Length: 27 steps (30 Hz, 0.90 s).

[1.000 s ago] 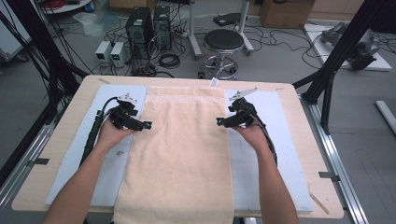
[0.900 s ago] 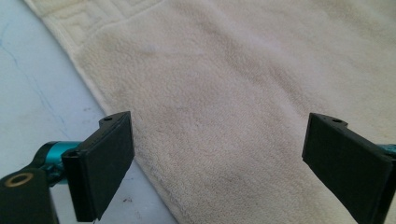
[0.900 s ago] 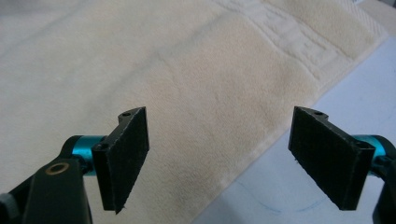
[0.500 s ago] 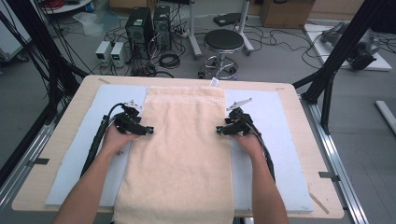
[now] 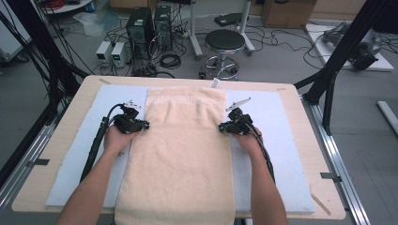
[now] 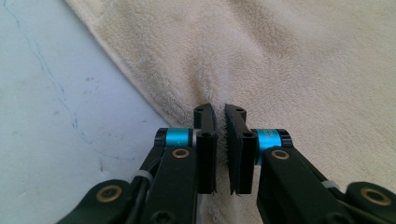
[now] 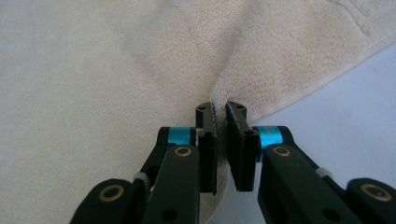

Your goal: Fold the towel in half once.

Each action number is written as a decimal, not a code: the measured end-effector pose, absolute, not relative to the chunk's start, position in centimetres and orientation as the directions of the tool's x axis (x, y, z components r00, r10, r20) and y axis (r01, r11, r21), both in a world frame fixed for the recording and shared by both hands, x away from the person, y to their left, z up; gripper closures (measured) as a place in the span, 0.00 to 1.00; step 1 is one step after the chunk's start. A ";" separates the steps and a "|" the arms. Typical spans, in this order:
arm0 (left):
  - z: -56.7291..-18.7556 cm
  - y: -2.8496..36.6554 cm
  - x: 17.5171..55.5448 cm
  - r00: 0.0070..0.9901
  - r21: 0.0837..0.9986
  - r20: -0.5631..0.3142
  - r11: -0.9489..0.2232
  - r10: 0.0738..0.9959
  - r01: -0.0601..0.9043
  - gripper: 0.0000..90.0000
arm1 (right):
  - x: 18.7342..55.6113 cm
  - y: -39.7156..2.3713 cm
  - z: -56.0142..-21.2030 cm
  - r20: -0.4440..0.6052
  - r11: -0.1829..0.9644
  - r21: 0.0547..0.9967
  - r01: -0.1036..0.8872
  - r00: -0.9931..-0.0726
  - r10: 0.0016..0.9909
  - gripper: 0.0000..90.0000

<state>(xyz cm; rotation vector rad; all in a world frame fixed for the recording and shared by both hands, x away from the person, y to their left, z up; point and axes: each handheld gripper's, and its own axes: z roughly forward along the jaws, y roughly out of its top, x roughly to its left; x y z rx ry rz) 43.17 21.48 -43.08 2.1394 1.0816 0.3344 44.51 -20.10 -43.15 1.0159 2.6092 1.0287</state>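
The cream towel [image 5: 180, 150] lies lengthwise down the counter [image 5: 70, 93]. The left gripper [image 5: 141, 125] and right gripper [image 5: 224, 127] have just closed, each pinching 1 long edge, directly opposite.

Support: light wooden table [image 5: 61, 154], rounded corners, metal rails along both sides. Directly on it: pale blue-grey mat [image 5: 277, 154], covering most of the top, wood margin left bare all round. On mat centre: cream towel [image 5: 180, 159], laid flat lengthwise; far end w/ woven border just short of mat's far edge, near end hangs past mat & table's near edge
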 end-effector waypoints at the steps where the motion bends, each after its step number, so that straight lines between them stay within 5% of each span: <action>1: -43.0 21.6 43.1 0.614 0.695 -0.088 -0.393 0.784 0.602 0.93 | 44.5 -20.3 -43.0 0.098 0.527 0.661 0.534 -0.758 0.645 0.94; 17: -36.0 24.4 37.9 0.720 0.833 -0.083 -0.349 0.689 0.430 0.94 | 39.8 -22.0 -33.6 0.061 0.499 0.790 0.357 -0.855 0.515 0.95; 27: -38.3 25.1 28.4 0.802 0.815 -0.007 -0.461 0.598 0.350 0.91 | 30.1 -22.4 -36.3 0.039 0.562 0.777 0.283 -0.913 0.405 0.92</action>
